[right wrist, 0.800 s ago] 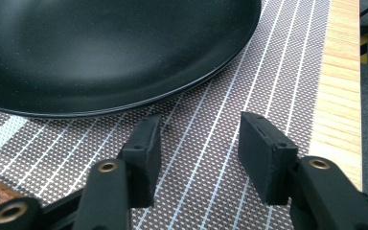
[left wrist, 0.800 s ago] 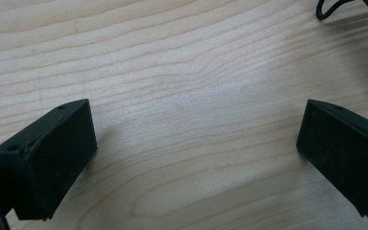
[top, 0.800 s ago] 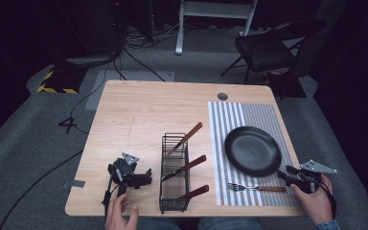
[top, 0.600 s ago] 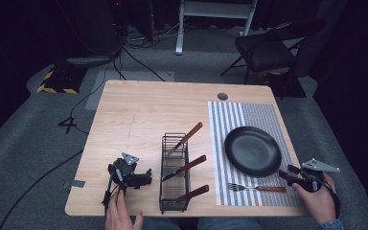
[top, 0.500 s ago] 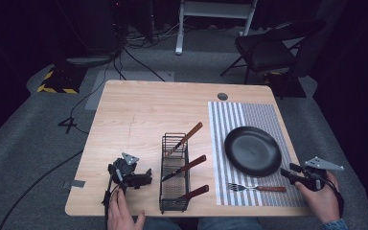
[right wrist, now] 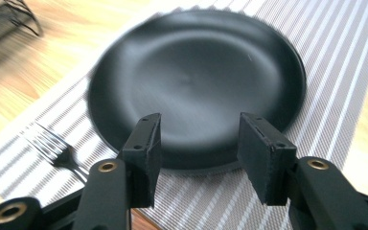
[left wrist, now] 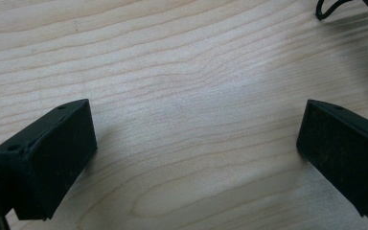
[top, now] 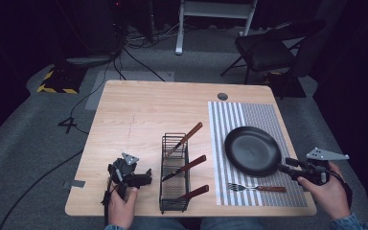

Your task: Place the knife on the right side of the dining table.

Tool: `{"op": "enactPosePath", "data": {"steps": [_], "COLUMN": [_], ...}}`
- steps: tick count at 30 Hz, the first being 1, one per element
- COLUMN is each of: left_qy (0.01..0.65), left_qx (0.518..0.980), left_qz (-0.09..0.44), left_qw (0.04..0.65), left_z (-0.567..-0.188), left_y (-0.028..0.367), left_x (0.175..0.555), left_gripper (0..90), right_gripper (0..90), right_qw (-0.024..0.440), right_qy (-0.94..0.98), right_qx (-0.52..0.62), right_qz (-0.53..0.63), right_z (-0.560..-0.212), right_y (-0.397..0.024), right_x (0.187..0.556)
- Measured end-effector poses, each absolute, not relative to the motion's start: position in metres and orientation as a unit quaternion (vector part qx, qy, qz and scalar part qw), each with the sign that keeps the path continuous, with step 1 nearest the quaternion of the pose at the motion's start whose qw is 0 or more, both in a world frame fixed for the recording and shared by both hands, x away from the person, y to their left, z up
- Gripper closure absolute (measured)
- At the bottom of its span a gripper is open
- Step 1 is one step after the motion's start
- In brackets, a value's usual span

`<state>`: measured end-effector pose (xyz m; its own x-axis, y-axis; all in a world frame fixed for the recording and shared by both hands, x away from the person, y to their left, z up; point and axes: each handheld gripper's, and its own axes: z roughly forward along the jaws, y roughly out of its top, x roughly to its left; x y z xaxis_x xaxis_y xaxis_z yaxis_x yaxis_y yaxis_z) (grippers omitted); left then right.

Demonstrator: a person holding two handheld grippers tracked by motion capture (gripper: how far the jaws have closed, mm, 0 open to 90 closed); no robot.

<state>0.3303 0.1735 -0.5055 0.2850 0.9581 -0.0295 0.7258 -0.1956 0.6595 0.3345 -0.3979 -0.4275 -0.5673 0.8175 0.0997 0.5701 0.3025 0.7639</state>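
A black plate (top: 252, 150) (right wrist: 196, 81) lies on a grey striped placemat (top: 249, 117) (right wrist: 345, 57) at the table's right. A fork (top: 257, 188) (right wrist: 57, 151) with a brown handle lies in front of the plate. My right gripper (top: 286, 166) (right wrist: 196, 155) hovers at the plate's right edge, open, nothing between its jaws. My left gripper (top: 146, 177) (left wrist: 194, 158) rests low over bare wood near the front left, jaws wide open and empty. A black wire rack (top: 174, 172) holds three brown-handled utensils.
The wooden table (top: 139, 110) has a round cable hole (top: 223, 96) at the back. A chair (top: 273, 48) and cables stand on the floor beyond. The rack's corner (right wrist: 9, 21) sits far left in the right gripper view.
My right gripper has drifted slightly to the right and back, staying near the plate's edge. The left gripper has stayed put.
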Motion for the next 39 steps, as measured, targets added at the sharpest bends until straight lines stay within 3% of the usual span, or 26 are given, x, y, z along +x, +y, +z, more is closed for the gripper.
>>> {"op": "enactPosePath", "data": {"steps": [19,39], "left_qy": [0.563,0.562], "left_qx": [0.748,0.749], "left_qz": [0.198,0.198], "left_qw": [0.29,0.29], "left_z": [-0.505,-0.505], "left_y": [0.174,0.174], "left_x": [0.331,0.332], "left_gripper": [0.0,0.0], "right_gripper": [58.1,61.7], "right_qw": [0.111,0.05], "right_qy": [0.824,0.85], "right_qx": [0.354,0.293], "right_qz": [0.427,0.434], "right_z": [-0.344,-0.321], "right_y": [-0.311,-0.209], "right_x": [0.369,0.413]}}
